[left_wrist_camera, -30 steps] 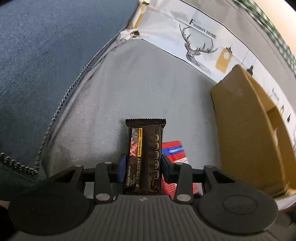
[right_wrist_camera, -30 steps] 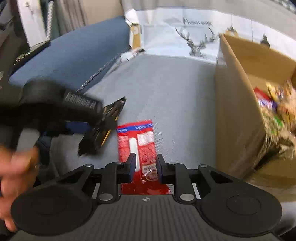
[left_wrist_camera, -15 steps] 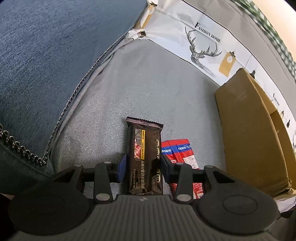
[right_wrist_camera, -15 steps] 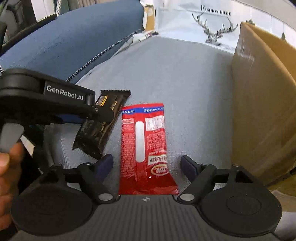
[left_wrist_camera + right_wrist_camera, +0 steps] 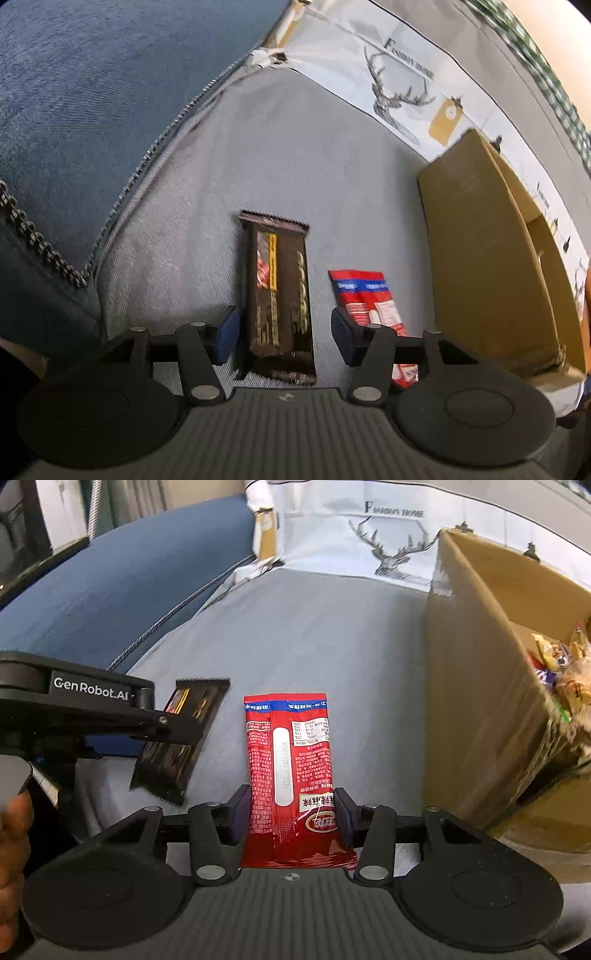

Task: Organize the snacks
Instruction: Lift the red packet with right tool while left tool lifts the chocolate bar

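Lying flat between just-opened left gripper (image 5: 283, 334) pads, dark snack bar (image 5: 279, 291), right gripper (image 5: 291, 819) closing against red packet (image 5: 290, 771)

Your left tool (image 5: 283, 332): tilted downward, jaws just opened, pads touching nothing | Your right tool (image 5: 291, 818): tilted downward, jaws just narrowed, pads at a wrapper's edges | Your left hand (image 5: 13, 867): gripping its handle

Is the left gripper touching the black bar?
Apart. In the left wrist view, the left gripper has just opened: grey fabric shows between each blue pad and the black bar, which lies loose on the cushion.
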Demonstrator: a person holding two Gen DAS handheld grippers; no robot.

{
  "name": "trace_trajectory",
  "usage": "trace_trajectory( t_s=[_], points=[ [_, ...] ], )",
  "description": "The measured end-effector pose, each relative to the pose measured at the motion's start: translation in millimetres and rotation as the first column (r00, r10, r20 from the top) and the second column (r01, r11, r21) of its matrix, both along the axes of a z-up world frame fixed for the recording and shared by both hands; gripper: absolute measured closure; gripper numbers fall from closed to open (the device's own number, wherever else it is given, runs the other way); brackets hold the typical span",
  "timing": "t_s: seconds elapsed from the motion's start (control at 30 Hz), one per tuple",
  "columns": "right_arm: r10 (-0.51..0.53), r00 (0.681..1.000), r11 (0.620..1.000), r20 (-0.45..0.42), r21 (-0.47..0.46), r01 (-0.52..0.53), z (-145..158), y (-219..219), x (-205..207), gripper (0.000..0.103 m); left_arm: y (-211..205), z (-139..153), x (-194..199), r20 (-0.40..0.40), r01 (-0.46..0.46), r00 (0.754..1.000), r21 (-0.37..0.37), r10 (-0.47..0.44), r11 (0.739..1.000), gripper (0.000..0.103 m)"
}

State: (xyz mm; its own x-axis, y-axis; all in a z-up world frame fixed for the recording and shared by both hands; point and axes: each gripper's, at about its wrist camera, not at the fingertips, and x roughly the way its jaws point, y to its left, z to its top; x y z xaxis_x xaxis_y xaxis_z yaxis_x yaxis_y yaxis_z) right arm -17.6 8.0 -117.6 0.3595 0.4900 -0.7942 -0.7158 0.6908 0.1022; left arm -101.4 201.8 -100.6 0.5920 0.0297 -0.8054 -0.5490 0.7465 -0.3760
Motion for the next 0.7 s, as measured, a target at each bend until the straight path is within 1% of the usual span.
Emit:
trace_trajectory(
  t_s=[0.1, 0.3, 0.4, 0.57, 0.6, 0.67, 0.7],
  points=[
    [0.013, 1.0, 1.0, 0.006, -0.021, -0.013, -3.7, 3.3, -2.2, 0.052, -5.6, 0.2, 3.0, -0.01, 0.01, 1.0, 0.037, -0.01, 0.999, 0.042],
    [0.026, 1.0, 0.999, 0.018, -0.033, -0.025, -5.2, 8.3, -1.5, 0.049, -5.1, -1.9, 4.2, -0.007, -0.014, 1.0, 0.059, 0.014, 0.998, 0.042],
    [0.035, 0.999, 0.999, 0.03, -0.038, -0.034, -5.3, 8.9, -3.7, 0.048, -7.9, -1.9, 6.9, -0.012, -0.009, 1.0, 0.085, 0.01, 0.996, 0.042],
    [0.037, 0.999, 0.999, 0.036, -0.025, -0.036, -4.2, 3.9, -4.0, 0.054, -10.0, -1.8, 9.0, -0.016, -0.002, 1.0, 0.102, 0.004, 0.995, 0.042],
    [0.033, 0.999, 0.999, 0.035, -0.019, -0.032, -3.9, 2.9, -3.6, 0.054, -10.0, -1.9, 9.2, -0.016, -0.001, 1.0, 0.106, 0.003, 0.994, 0.043],
    [0.016, 0.999, 1.0, 0.042, -0.004, -0.016, -1.9, 0.6, -2.7, 0.055, -10.7, -2.3, 9.1, -0.023, -0.003, 1.0, 0.12, 0.006, 0.993, 0.058],
    [0.01, 0.999, 1.0, 0.049, 0.005, -0.011, -0.4, -0.4, -2.9, 0.055, -11.0, -2.2, 9.3, -0.026, -0.002, 1.0, 0.124, 0.005, 0.992, 0.062]
  ],
)
